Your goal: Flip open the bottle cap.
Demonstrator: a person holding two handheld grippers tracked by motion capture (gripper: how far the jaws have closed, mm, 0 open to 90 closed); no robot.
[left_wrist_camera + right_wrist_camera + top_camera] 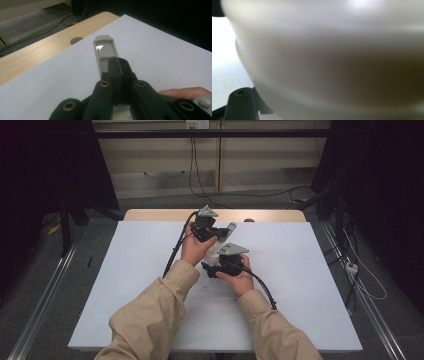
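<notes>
Item: pale grey plastic piece, held between your two grippers over the white table sheet.

Nearest you, your right gripper [216, 268] has its jaws closed on the near end of the grey plastic piece [105, 51], whose blurred pale surface sits right against its camera. Farther out, your left gripper [216, 234] is clamped on the far part, jaws drawn together on its edge. The piece's tip juts past them above the white sheet [295, 265]. Beyond lies the wooden table edge [37, 55].

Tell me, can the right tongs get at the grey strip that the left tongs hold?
Probably yes. The right tongs sit close beside the grey strip, which the left tongs pinch at one end, and nothing on the white sheet stands between them.
</notes>
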